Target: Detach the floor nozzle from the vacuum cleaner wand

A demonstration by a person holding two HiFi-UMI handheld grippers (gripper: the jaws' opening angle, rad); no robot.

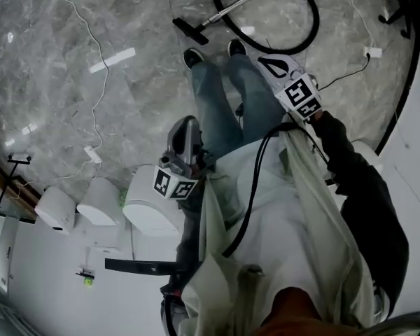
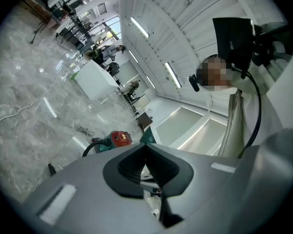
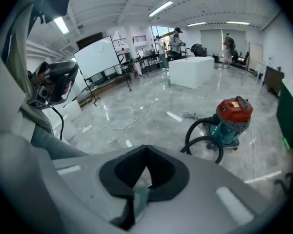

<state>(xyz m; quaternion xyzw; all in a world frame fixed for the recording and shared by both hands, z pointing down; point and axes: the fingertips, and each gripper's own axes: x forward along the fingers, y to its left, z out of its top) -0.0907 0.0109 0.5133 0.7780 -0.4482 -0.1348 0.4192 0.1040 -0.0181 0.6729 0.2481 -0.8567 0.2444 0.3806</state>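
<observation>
Both left gripper (image 1: 187, 123) and right gripper (image 1: 264, 62) closed, empty; open floor (image 1: 126, 26) before floor nozzle (image 1: 190, 31).

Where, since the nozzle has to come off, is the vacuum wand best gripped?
Probably on the slim, straight metal tube of the wand, close above the floor nozzle. Come down from above with jaws set across the tube, since it appears to lie low on the floor.

On the floor, the floor nozzle (image 1: 190, 31) lies just beyond the person's shoes (image 1: 193, 58), at their 12 o'clock. The wand (image 1: 238, 4) runs from it toward 2 o'clock into the looped hose (image 1: 315, 23). A cable (image 1: 98, 96) trails at 9 o'clock. The vacuum cleaner (image 3: 233, 120) stands behind the hose loop.
</observation>
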